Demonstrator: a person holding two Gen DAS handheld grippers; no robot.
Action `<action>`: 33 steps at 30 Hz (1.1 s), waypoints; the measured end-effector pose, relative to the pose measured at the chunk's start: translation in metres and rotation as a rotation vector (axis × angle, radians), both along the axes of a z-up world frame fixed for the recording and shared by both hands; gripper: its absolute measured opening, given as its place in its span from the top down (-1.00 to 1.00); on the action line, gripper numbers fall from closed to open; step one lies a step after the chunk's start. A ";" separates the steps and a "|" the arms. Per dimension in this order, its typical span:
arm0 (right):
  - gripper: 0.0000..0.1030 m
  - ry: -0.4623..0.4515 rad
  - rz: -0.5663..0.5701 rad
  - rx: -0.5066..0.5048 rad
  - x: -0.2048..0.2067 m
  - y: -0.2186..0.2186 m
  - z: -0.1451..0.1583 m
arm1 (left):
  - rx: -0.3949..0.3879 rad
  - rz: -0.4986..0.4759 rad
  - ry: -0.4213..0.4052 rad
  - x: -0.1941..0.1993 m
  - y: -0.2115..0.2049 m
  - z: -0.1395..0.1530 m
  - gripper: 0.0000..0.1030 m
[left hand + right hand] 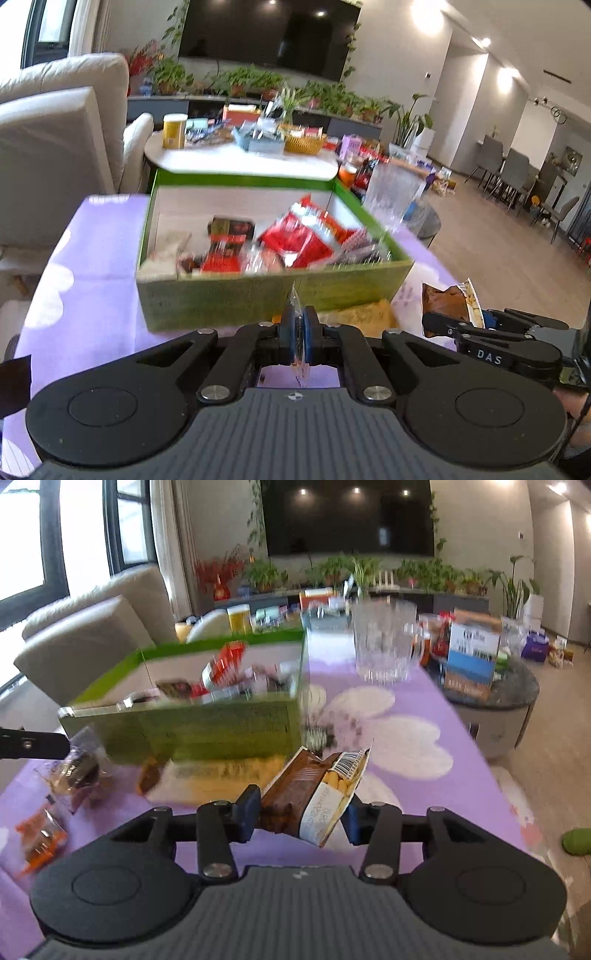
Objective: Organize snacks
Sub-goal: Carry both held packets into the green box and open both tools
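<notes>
Left wrist view: a table (pixel 92 251) under a purple cloth with pale flower shapes carries a green cardboard box (pixel 258 299), open at the top, standing in the middle of the cloth. It is filled with snack packets (pixel 295 240), mostly red, some dark, blurred. Behind it stands a round white side table (pixel 240 162) crowded with jars and baskets, then a low console with potted plants under a dark television (pixel 269 33). A cream sofa (pixel 55 122) lies off the left edge; a dining area shows far right. The left tongs (pixel 297 332) are pressed together on a thin clear snack sachet (pixel 295 302), held edge-on just before the box's near wall. At the right edge, the right tongs (pixel 476 325) carry a brown snack bag (pixel 447 299).

Right wrist view: the same purple cloth runs away to a clear glass pitcher (pixel 384 642) near the far edge, with a round dark stand (pixel 491 698) beyond the right edge. The right tongs (pixel 299 819) stand wide, the brown bag with its white barcoded panel tilted between the blue pads; whether both pads press it cannot be told. The box sits at left, a flat yellow packet (pixel 221 779) lying against its near wall. An orange packet (pixel 40 838) lies near the left edge.
</notes>
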State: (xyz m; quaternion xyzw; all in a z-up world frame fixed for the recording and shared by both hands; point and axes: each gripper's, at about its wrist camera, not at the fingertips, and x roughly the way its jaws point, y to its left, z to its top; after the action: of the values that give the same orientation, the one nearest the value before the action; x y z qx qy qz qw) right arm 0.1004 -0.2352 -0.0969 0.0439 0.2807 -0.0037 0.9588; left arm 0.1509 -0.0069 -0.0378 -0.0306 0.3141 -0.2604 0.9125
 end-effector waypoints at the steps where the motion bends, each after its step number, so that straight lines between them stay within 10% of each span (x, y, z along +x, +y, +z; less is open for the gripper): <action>1: 0.09 -0.019 0.004 0.001 -0.001 0.001 0.006 | -0.005 -0.001 -0.013 0.001 -0.001 0.005 0.91; 15: 0.08 -0.181 0.047 0.110 0.078 0.010 0.059 | -0.023 0.068 -0.150 0.057 -0.017 0.046 0.90; 20: 0.08 -0.103 -0.018 0.122 0.113 0.009 0.048 | -0.017 0.098 -0.158 0.070 -0.018 0.037 0.50; 33: 0.08 -0.070 -0.028 0.144 0.069 -0.003 0.031 | 0.019 0.003 -0.114 0.034 -0.019 0.015 0.35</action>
State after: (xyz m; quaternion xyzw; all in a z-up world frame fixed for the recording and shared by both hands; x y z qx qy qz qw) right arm 0.1695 -0.2379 -0.0655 0.1166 0.2461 0.0044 0.9622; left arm 0.1850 -0.0256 -0.0226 -0.0077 0.2640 -0.2575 0.9295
